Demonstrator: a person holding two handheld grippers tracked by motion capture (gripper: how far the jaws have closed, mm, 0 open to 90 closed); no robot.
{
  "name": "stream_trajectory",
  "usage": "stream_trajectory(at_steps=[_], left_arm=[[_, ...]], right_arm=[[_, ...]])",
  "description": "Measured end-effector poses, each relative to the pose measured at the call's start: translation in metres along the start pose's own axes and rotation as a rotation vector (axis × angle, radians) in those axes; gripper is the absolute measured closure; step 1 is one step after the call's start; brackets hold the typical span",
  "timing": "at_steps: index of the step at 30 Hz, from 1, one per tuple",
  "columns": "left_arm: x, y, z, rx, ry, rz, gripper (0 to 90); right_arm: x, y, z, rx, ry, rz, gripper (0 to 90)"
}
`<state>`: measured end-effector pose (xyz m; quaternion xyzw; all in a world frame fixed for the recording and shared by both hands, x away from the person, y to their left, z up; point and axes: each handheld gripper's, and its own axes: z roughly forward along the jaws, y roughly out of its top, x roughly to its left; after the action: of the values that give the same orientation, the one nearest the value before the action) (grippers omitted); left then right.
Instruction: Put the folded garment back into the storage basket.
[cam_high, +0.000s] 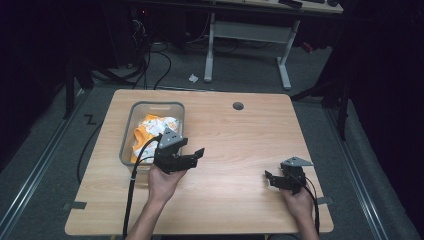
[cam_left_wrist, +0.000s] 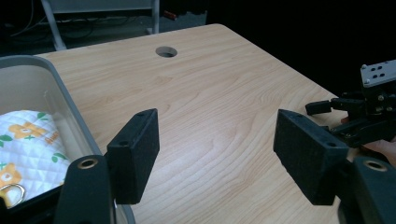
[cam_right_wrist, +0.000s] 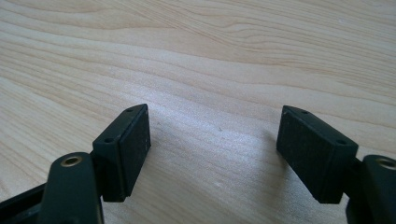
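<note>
Between both pairs of wide-spread, empty fingers lies bare counter (cam_high: 235, 145). Just beside the left gripper (cam_high: 184, 152), to its left, the bin (cam_high: 129, 131) holds a flowered cloth (cam_high: 152, 127); the right gripper (cam_high: 280, 179) sits well apart, so the left is likely nearer.

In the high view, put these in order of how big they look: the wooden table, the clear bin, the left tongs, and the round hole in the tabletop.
Largest to smallest, as seen in the high view:
1. wooden table
2. clear bin
3. left tongs, with jaws apart and empty
4. round hole
</note>
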<state>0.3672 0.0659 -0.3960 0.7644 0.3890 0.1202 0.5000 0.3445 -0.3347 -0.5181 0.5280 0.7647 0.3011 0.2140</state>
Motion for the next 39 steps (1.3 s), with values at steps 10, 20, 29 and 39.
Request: stream_trajectory(at_steps=[10, 20, 29, 39], left_arm=[[-0.004, -0.003, 0.004, 0.0, -0.006, 0.002, 31.6], [-0.01, -0.005, 0.011, 0.012, -0.017, 0.008, 31.6], [-0.014, -0.012, 0.019, 0.03, -0.03, 0.009, 31.6], [-0.018, -0.018, 0.028, 0.04, -0.031, 0.013, 31.7]], right_arm=[[0.0, 0.0, 0.0, 0.001, 0.001, 0.0, 26.3], [0.0, 0.0, 0.0, 0.0, -0.001, 0.0, 26.3], [0.0, 0.0, 0.0, 0.0, 0.0, 0.0, 26.3], [0.0, 0.0, 0.0, 0.0, 0.0, 0.001, 26.3]])
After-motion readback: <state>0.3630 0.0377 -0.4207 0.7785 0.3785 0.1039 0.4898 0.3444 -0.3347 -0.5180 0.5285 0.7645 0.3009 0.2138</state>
